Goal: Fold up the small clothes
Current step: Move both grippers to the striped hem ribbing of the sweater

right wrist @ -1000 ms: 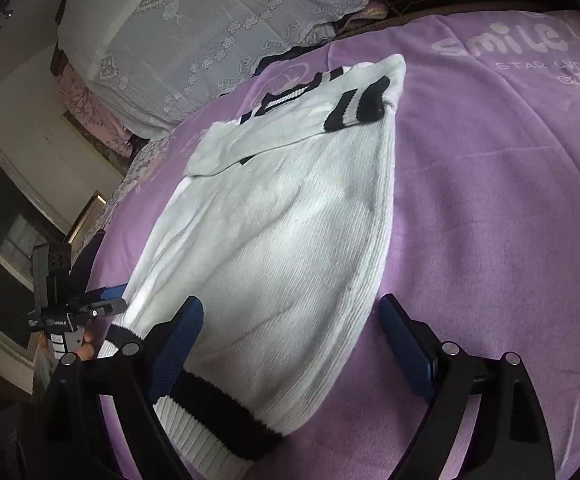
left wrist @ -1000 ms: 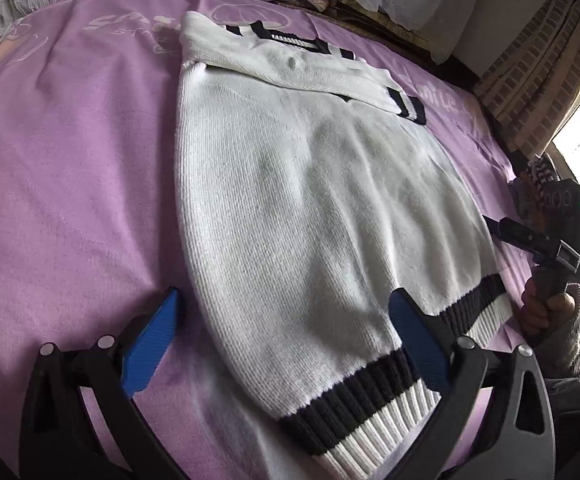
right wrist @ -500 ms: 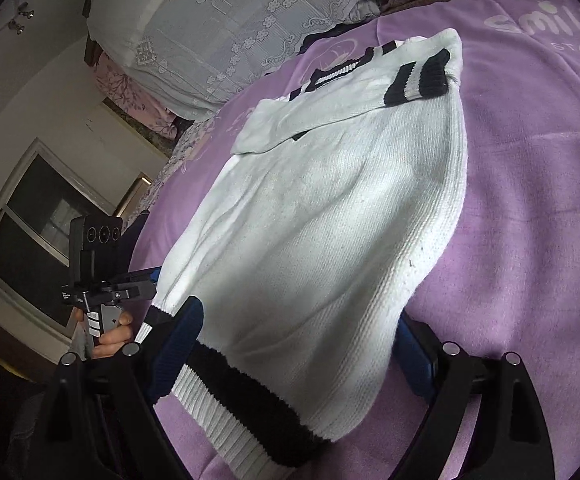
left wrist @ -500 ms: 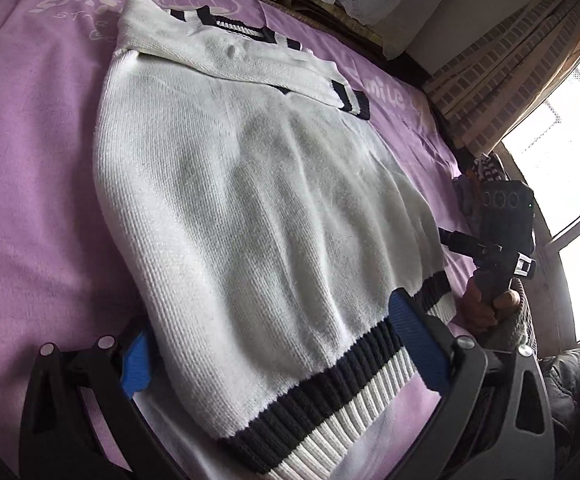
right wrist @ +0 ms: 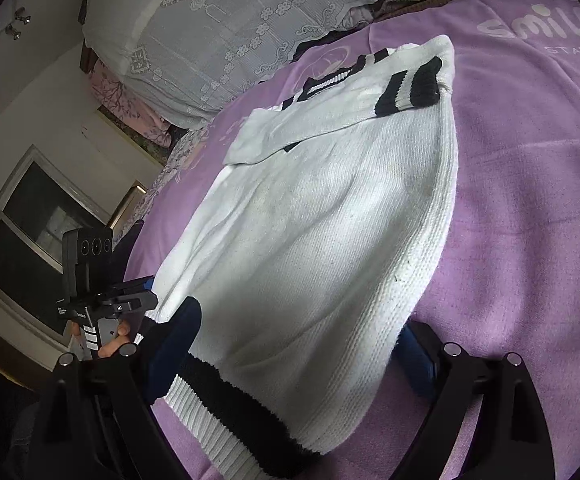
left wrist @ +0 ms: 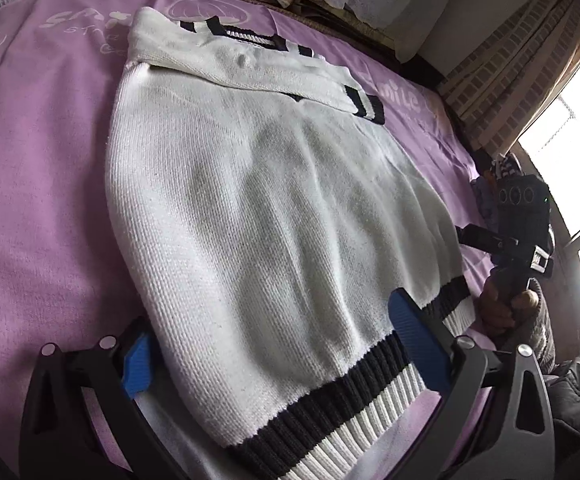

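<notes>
A white knit sweater [left wrist: 257, 208] with black stripes lies flat on the purple bedspread [left wrist: 37, 184], its sleeves folded across the chest. My left gripper [left wrist: 277, 352] is open at the hem's left corner: one blue pad [left wrist: 137, 364] is tucked beneath the sweater's side edge, the other pad [left wrist: 414, 336] rests on top of the striped hem [left wrist: 330, 420]. In the right wrist view the same sweater [right wrist: 322, 240] fills the middle. My right gripper [right wrist: 296, 356] is open around the hem's right corner, its outer pad [right wrist: 418, 360] half hidden by the knit edge.
White lace-covered pillows [right wrist: 217, 28] are piled at the head of the bed. A curtain and bright window [left wrist: 546, 92] are on the right, a dark window [right wrist: 33, 232] on the left. A hand [left wrist: 502, 308] holds the right gripper at the bed's edge.
Both grippers have slid forward onto the hem; the sweater's bottom corners now lie between their open fingers, with the knit edge covering one pad of each.
</notes>
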The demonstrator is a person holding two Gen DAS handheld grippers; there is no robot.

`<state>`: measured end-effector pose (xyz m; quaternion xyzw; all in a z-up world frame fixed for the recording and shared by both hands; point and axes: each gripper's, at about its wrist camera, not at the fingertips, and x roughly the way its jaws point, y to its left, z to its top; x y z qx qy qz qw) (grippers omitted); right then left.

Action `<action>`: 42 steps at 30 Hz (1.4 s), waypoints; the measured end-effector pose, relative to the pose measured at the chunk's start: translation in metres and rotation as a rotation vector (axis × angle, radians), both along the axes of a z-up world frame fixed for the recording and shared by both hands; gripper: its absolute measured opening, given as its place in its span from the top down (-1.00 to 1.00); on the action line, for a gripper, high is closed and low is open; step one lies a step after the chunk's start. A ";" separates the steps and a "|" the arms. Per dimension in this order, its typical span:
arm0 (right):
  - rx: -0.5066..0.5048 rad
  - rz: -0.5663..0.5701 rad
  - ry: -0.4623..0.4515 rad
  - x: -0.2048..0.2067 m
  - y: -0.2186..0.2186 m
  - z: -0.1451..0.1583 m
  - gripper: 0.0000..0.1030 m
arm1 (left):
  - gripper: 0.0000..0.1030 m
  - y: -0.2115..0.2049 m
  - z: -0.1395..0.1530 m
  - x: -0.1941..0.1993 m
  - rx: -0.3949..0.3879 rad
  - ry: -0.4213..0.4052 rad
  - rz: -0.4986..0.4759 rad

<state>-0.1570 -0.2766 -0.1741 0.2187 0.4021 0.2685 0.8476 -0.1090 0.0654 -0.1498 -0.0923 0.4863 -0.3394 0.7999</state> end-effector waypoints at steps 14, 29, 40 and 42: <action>-0.269 -0.219 -0.045 -0.002 -0.021 0.021 0.19 | -0.90 0.021 0.015 0.011 0.125 -0.084 0.184; -0.434 -0.031 0.026 -0.058 0.000 0.012 -0.36 | -0.91 0.008 0.007 -0.023 0.212 -0.092 0.063; -0.063 -0.012 0.003 -0.030 0.000 0.000 -0.76 | -0.91 0.002 -0.002 -0.008 -0.022 0.037 -0.035; 0.054 -0.079 0.036 -0.019 -0.018 -0.002 -0.74 | -0.91 0.004 -0.004 0.002 -0.075 0.075 -0.030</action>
